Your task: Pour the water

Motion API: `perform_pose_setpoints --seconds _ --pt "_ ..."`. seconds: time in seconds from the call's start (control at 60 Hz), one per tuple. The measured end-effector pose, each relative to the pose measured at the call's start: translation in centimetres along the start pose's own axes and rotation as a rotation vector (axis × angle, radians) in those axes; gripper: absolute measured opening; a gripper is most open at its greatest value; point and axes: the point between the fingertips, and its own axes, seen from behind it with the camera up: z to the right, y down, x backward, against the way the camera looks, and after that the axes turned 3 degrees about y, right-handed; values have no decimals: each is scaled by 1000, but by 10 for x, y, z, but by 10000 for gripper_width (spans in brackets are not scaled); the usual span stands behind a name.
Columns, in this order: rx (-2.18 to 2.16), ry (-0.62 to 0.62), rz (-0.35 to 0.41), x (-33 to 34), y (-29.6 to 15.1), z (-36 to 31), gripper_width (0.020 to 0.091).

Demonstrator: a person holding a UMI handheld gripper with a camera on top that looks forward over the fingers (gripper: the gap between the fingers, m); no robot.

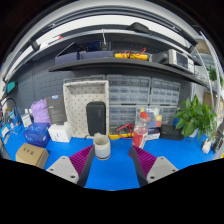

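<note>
The small white cylindrical cup (101, 147) stands upright on the blue table (115, 170), just ahead of the gripper (111, 163), whose purple-padded fingers (80, 160) are spread wide, probably lined up to close around it for pouring

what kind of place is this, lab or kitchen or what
Probably a workshop or lab bench, not a kitchen: a blue table, a shelf of tools and boxes above, and small-parts drawers. The open gripper faces a white cup.
</note>
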Motion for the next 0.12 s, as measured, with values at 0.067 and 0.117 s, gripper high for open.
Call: perform_pose_setpoints --seconds 0.067,0.117 --pt "12 12 -7 5 4 2 728" --pt "22 22 -15 5 7 3 726"
